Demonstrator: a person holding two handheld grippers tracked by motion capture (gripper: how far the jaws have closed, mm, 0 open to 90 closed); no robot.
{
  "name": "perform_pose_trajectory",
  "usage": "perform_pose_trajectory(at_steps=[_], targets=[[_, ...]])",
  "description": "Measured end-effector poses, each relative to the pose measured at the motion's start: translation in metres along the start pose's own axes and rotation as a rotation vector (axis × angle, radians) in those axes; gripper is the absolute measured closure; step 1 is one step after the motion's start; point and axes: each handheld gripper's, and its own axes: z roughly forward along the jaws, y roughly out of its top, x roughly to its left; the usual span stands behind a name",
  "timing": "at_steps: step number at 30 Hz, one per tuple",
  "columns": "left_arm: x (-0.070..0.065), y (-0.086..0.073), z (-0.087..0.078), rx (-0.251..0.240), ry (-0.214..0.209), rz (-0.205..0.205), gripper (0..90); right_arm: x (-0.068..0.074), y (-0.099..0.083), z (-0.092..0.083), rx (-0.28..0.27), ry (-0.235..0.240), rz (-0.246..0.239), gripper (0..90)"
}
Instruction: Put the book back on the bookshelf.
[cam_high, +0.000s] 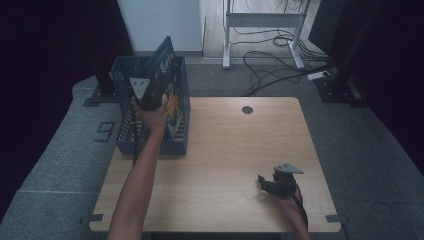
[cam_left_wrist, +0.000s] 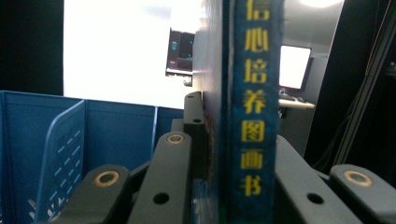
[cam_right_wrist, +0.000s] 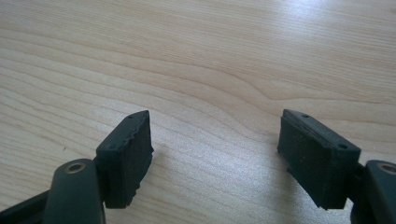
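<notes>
A blue book (cam_high: 167, 80) with yellow characters on its spine (cam_left_wrist: 254, 102) stands tilted in the blue perforated file basket (cam_high: 125, 132) at the table's back left. My left gripper (cam_high: 150, 97) is shut on the book, its black jaws clamping both covers beside the spine. Its left finger (cam_left_wrist: 194, 121) presses the cover. Near the front right of the wooden table (cam_high: 225, 145), my right gripper (cam_high: 267, 182) rests low over the bare wood. It stands open, pads (cam_right_wrist: 133, 149) wide apart with nothing between them.
A blue divider (cam_left_wrist: 63, 149) stands inside the basket left of the book. A round cable hole (cam_high: 247, 110) sits at the table's back middle. Cables and a desk frame (cam_high: 262, 22) lie on the floor beyond the table.
</notes>
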Motion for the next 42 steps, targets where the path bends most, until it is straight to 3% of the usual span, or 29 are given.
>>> perform_pose_trajectory(at_steps=[10,18,25,42], targets=[[0.003,-0.013,0.003,-0.002,0.015,-0.022,81.7,0.000,0.000,0.000,0.001,0.002,0.003,25.1],[0.000,-0.029,0.001,0.022,0.004,0.005,81.5,0.001,0.000,0.000,0.003,0.001,0.000,24.9],[-0.007,-0.053,-0.003,0.064,-0.025,0.026,80.9,0.001,0.000,0.000,0.004,-0.001,-0.003,24.6],[-0.013,-0.060,-0.020,0.114,-0.069,0.055,78.0,0.003,0.000,0.000,0.006,-0.009,-0.014,24.4]])
